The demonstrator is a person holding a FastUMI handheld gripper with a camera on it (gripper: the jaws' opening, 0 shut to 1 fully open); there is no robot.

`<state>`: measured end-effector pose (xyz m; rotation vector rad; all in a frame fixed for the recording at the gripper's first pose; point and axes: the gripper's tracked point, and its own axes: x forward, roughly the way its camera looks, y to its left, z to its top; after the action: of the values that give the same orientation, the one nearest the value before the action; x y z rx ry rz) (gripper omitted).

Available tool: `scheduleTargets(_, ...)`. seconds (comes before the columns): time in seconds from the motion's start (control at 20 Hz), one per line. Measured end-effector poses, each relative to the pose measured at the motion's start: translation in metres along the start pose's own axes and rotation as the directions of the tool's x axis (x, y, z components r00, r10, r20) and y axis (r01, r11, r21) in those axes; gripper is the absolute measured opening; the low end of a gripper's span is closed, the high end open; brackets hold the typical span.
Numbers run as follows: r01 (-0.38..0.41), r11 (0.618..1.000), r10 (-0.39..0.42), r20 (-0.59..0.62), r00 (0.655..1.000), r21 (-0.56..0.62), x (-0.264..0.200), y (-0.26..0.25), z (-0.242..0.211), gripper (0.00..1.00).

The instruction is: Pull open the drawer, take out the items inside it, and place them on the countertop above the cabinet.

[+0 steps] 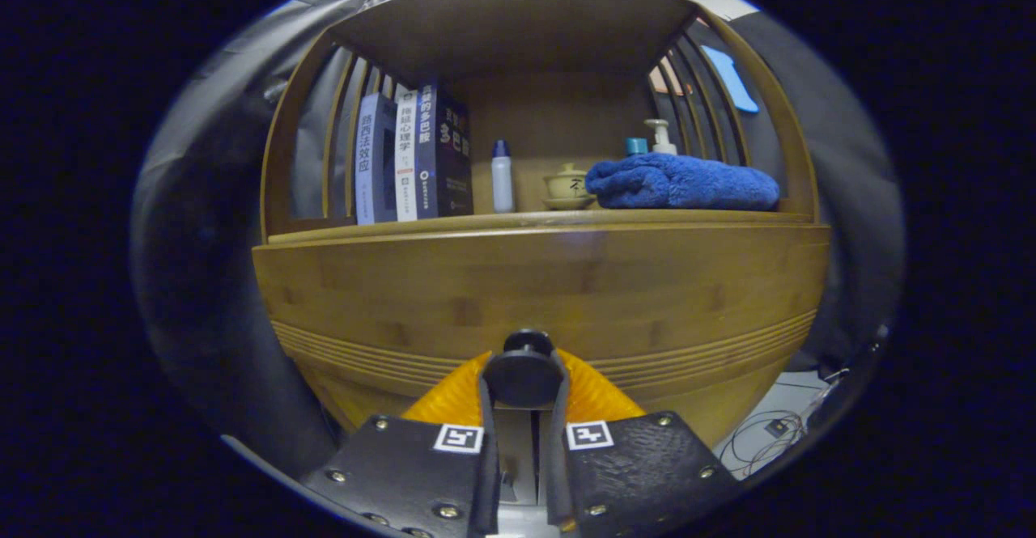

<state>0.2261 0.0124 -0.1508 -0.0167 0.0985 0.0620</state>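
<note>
A bamboo cabinet fills the view. Its wide drawer front [542, 287] faces me, flush with the cabinet, with a round black knob [524, 376] low at its middle. My gripper [524, 388] holds that knob, an orange ribbed finger [453, 396] pressing on each side of it. The countertop [534, 218] runs just above the drawer. The drawer's inside is hidden.
On the countertop stand three upright books [413, 158] at the left, a small white bottle [503, 175], a lidded tea cup [568, 186], a folded blue towel [684, 182] and a pump bottle [662, 137]. Cables [769, 433] lie on the floor at the lower right.
</note>
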Motion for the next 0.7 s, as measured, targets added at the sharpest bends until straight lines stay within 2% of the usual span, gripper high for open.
scheduleTargets(0.1, 0.008, 0.999, -0.008, 0.005, 1.0, 0.033, -0.02, 0.003, -0.002, 0.23)
scheduleTargets(0.7, 0.057, 0.998, -0.055, -0.053, 0.997, 0.038, -0.115, 0.006, -0.013, 0.23)
